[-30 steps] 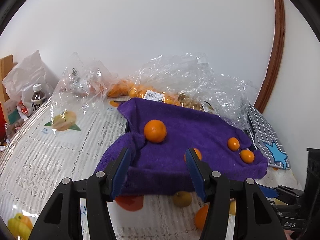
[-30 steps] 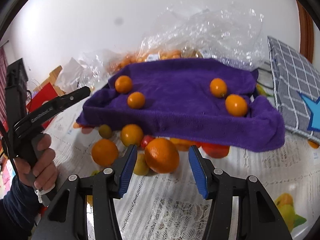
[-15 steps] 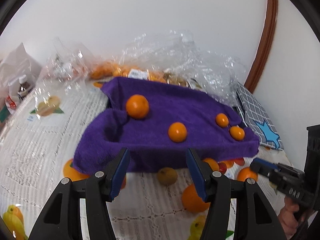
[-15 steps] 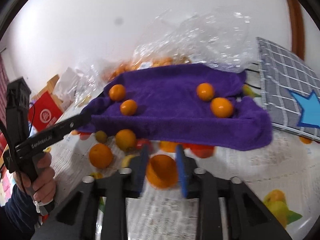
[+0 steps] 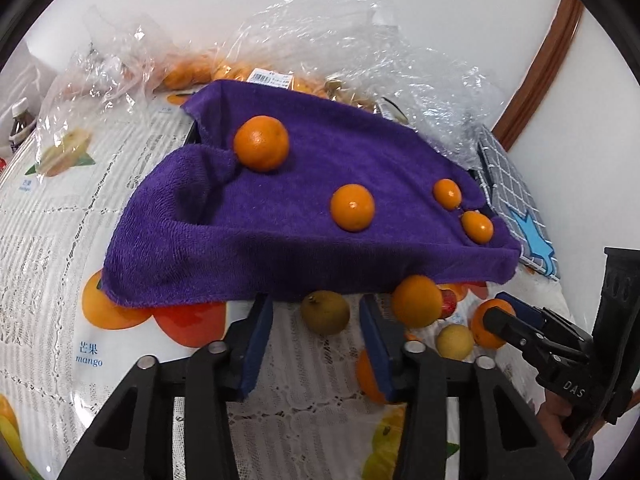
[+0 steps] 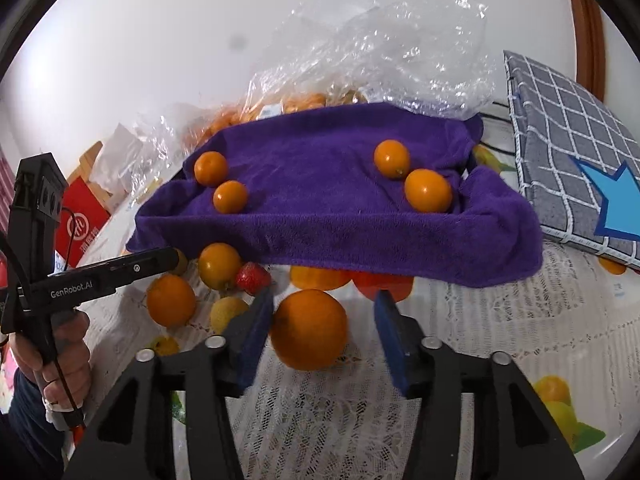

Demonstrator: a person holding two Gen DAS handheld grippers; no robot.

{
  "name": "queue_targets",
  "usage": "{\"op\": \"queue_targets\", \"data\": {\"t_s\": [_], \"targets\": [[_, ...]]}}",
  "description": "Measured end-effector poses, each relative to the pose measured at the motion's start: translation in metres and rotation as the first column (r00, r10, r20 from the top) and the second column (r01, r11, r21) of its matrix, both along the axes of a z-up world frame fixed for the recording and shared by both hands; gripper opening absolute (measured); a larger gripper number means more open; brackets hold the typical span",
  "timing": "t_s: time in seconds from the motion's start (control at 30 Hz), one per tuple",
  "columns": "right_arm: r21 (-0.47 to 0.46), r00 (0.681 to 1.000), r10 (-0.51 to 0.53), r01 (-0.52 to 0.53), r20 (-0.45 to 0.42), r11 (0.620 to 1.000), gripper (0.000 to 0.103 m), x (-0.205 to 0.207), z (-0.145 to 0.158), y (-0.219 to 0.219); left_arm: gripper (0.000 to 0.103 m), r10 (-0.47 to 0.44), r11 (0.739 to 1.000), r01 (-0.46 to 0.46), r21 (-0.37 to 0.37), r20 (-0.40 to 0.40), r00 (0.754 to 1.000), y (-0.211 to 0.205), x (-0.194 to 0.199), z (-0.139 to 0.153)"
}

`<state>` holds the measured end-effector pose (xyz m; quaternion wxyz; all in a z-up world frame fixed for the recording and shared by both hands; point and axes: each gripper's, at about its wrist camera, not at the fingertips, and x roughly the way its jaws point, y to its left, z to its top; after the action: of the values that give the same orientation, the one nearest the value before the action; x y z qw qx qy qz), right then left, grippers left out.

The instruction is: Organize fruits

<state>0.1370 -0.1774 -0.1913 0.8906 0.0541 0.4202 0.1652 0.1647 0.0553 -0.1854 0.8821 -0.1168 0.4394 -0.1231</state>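
Purple towel: draped over a tray, four small oranges on top.
Left gripper: fingers wide, empty, facing a brownish fruit.
Right gripper: fingers apart around a large orange (left pad touching, right clear).

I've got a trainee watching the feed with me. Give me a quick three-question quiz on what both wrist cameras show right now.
1. True or false: the right gripper is clamped shut on the large orange.
2. How many oranges lie on top of the purple towel?
3. Multiple choice: which fruit sits just ahead of the left gripper, between its fingers? A) strawberry B) brownish-yellow round fruit C) banana

Key:
1. False. The jaws stand open; the orange sits between them with a gap on the right side.
2. Four.
3. B.
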Motion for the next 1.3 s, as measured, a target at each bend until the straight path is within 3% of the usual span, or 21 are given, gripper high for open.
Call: {"op": "queue_targets", "data": {"t_s": [0.13,0.27,0.43,0.63,0.77,0.87,1.0,1.3], "targets": [[-0.008,1.000,0.009,-0.009,-0.010,1.000,0.056,0.001,-0.003,0.003,0.025,-0.007,1.000,0.007,0.006,-0.002,1.000,-0.003,0.000,-0.002],[-0.021,0.999,0.032,-0.032,0.005,0.999,0.048,-0.001,-0.002,0.007,0.025,-0.002,0.999,0.001,0.039,0.018,1.000,-0.007,-0.003,0.001],[0.040,0.999,0.033,-0.034,0.018,0.999,0.037,-0.003,0.001,-0.002,0.025,0.022,0.999,-0.023,0.040,0.016,1.000,-0.002,-0.001,0.001],[0.035,0.999,0.042,-0.042,0.008,0.998,0.039,-0.002,0.000,0.001,0.025,0.015,1.000,-0.015,0.021,-0.005,1.000,-0.001,0.001,-0.002],[0.001,0.999,0.054,-0.054,-0.010,0.999,0.048,-0.001,-0.002,0.006,0.025,0.006,0.999,-0.006,0.034,-0.001,1.000,-0.004,0.000,-0.001],[0.007,0.997,0.067,-0.067,-0.031,0.998,0.048,0.001,-0.005,0.006,0.025,0.009,0.999,-0.009,0.032,0.006,1.000,-0.003,0.000,-0.001],[0.001,0.997,0.073,-0.073,-0.014,0.997,0.035,-0.001,-0.003,0.007,0.024,0.027,1.000,-0.027,0.005,0.013,1.000,0.003,0.000,0.000],[0.001,1.000,-0.010,0.010,0.022,1.000,0.033,-0.006,0.001,-0.007,0.024,0.056,0.998,-0.056,-0.006,0.023,0.998,0.013,-0.002,0.002]]}}
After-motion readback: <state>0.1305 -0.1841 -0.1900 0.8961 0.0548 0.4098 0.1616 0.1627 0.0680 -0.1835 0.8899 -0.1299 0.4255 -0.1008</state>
